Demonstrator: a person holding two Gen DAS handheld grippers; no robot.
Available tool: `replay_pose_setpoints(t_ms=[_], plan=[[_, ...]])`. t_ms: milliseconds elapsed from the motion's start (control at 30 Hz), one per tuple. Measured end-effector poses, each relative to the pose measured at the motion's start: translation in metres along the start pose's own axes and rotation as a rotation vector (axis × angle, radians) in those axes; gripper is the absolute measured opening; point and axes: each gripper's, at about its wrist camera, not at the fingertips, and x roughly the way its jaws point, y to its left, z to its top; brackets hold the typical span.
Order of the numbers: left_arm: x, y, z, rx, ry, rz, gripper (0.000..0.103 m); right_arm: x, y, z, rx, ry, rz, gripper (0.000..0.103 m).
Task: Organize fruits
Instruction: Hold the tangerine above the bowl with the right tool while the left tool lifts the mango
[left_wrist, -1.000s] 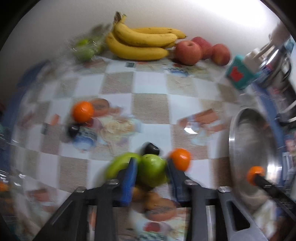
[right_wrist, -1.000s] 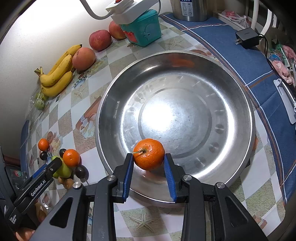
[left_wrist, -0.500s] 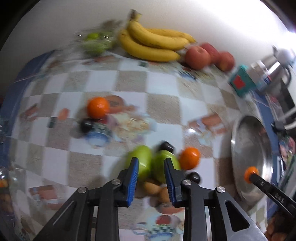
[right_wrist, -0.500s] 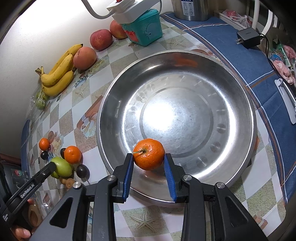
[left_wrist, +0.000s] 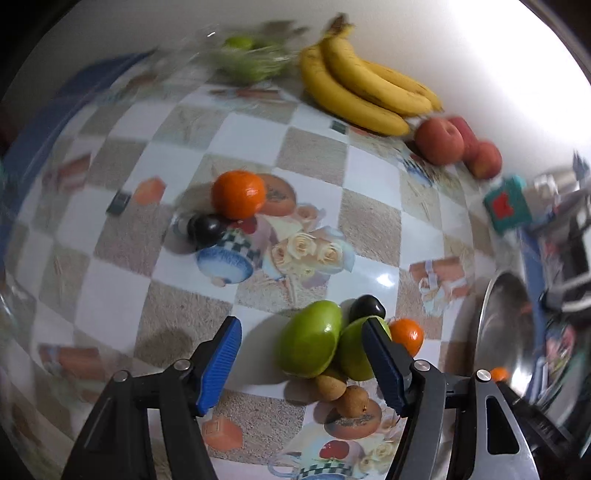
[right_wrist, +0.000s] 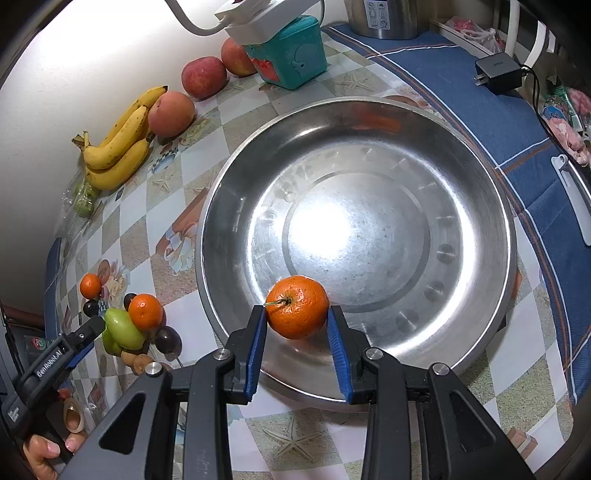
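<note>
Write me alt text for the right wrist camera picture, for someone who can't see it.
The right gripper holds an orange mandarin between its blue pads over the near edge of a large, empty steel basin on a checkered tablecloth. To the left lie bananas, peaches and a small fruit pile, where the left gripper reaches in.

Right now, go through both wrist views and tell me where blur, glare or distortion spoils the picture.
Left wrist view: motion blur smears the bag of green fruit and the far right edge; the fisheye bends the checkered tablecloth; the nearby green fruits stay sharp. Right wrist view: sharp overall, but lamp glare whitens the steel basin floor and the wall at upper left.
</note>
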Motion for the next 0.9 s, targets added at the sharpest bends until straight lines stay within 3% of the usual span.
replay_pose_setpoints(t_ms=[100, 333, 433, 467, 700, 900], plan=[[0.004, 0.0, -0.002, 0.008, 0.007, 0.056, 0.069, 0.0, 0.0, 0.0, -0.001, 0.001, 0.001, 0.035], [0.015, -0.006, -0.005, 0.027, 0.021, 0.031, 0.069, 0.002, 0.001, -0.001, -0.001, 0.006, -0.001, 0.035], [0.021, -0.006, -0.005, 0.004, 0.049, -0.041, 0.045, 0.002, 0.001, -0.001, -0.002, 0.008, -0.002, 0.035], [0.023, -0.006, -0.003, -0.001, 0.058, -0.053, 0.043, 0.002, 0.002, -0.001, -0.002, 0.009, -0.001, 0.035], [0.024, -0.003, -0.002, -0.039, 0.064, -0.068, 0.042, 0.003, 0.002, -0.001, -0.001, 0.01, -0.003, 0.035], [0.013, 0.013, 0.003, -0.1, 0.007, -0.012, 0.042, 0.002, 0.001, -0.001, 0.006, 0.007, 0.001, 0.035]])
